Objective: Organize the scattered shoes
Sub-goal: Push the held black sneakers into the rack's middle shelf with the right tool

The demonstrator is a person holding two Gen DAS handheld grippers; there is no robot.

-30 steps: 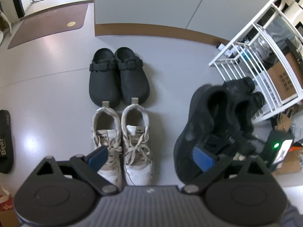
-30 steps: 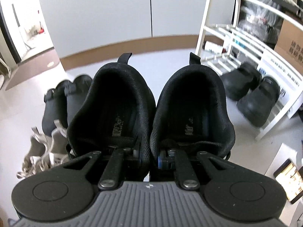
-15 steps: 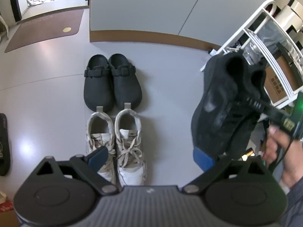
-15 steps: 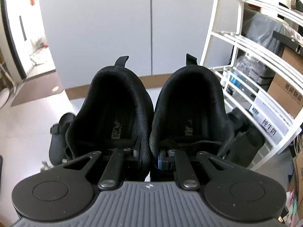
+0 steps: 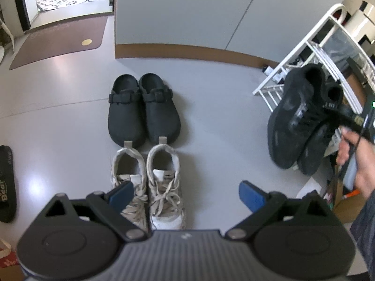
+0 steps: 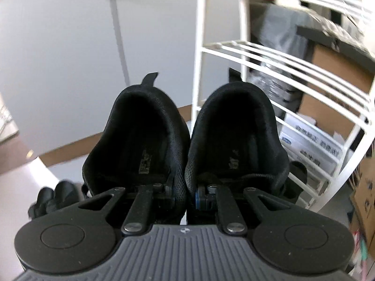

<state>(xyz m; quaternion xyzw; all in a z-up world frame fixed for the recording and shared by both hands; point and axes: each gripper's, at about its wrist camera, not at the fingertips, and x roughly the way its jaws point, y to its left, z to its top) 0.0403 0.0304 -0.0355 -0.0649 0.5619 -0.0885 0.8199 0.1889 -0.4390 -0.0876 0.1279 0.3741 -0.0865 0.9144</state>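
Observation:
My right gripper (image 6: 188,193) is shut on the pinched inner collars of a pair of black sneakers (image 6: 150,145), which hang in the air with their heels away from me. In the left wrist view the same black sneakers (image 5: 297,117) hang at the right, in front of the white wire rack (image 5: 311,53), with a person's hand (image 5: 358,159) behind them. My left gripper (image 5: 186,193) is open and holds nothing, above a pair of white laced sneakers (image 5: 150,182) on the floor. A pair of black clogs (image 5: 143,110) stands just beyond them.
The white rack (image 6: 281,53) fills the right side, with cardboard boxes (image 6: 332,75) behind its shelves. Another dark shoe (image 6: 297,171) lies at its foot. A black slipper (image 5: 7,182) lies at the far left and a brown doormat (image 5: 58,42) at the back left.
The right gripper has lifted the black sneakers off the floor and carried them right, up towards the rack. The left gripper has stayed open over the white sneakers.

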